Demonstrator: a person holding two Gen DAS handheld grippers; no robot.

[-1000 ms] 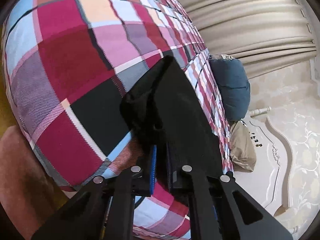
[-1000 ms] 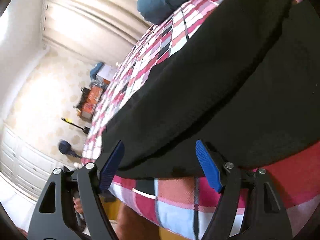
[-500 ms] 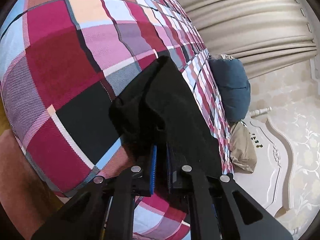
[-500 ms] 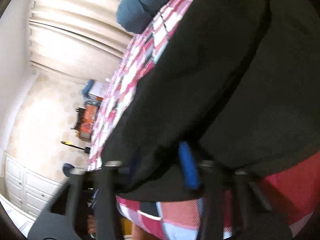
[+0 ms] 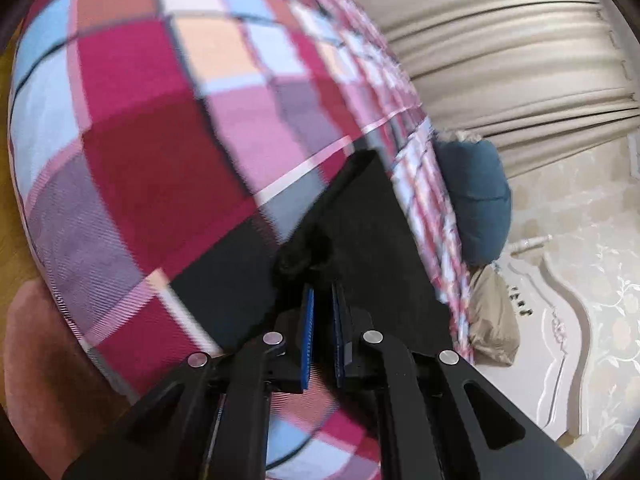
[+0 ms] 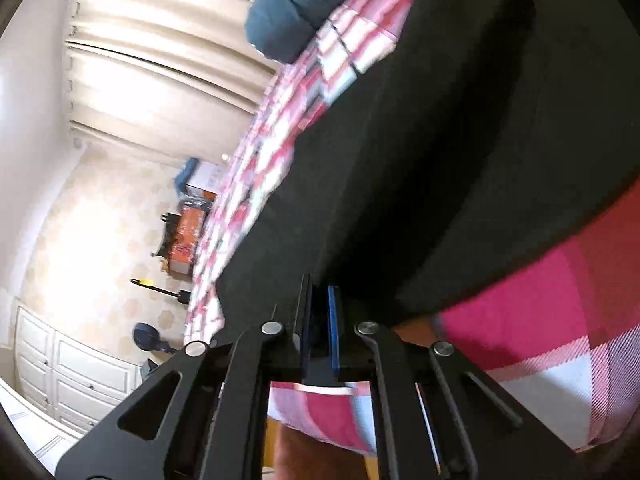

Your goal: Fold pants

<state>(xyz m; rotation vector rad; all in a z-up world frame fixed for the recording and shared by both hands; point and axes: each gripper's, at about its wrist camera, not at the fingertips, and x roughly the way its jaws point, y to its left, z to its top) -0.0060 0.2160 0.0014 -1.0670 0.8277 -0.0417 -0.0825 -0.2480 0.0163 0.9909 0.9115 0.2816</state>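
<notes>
In the left wrist view, the left gripper point(image 5: 323, 308) is closed on a bunched corner of the black pants point(image 5: 372, 240). The blue pads point(image 5: 308, 336) stand almost together and the cloth sits pinched between them. From the pinch the pants run away toward 1 o'clock as a narrow dark strip on the checked bed cover point(image 5: 160, 152). At 3 o'clock a blue pillow point(image 5: 476, 200) lies at the edge of the bed, and below it, near 4 o'clock, a beige bag point(image 5: 492, 320) rests against the white bed frame point(image 5: 568, 320). Beige curtains point(image 5: 500, 52) fill the upper right. This view is partly blurred.

In the right wrist view, the right gripper point(image 6: 320, 320) has just been closing and now its jaws are shut on the near edge of the pants point(image 6: 440, 160), with the black cloth between the pads point(image 6: 333, 320). Here the pants show as a wide black sheet that covers most of the picture, from the centre up to 1 o'clock. The cover point(image 6: 560, 320) appears at 4 o'clock and as a band toward 11 o'clock. Only this view shows the white cabinets point(image 6: 60, 372) at 8 o'clock and an orange box point(image 6: 188, 236) on the floor at 9 o'clock. The pillow point(image 6: 296, 4) is at 12 o'clock, the curtains point(image 6: 160, 48) at 10 o'clock.
</notes>
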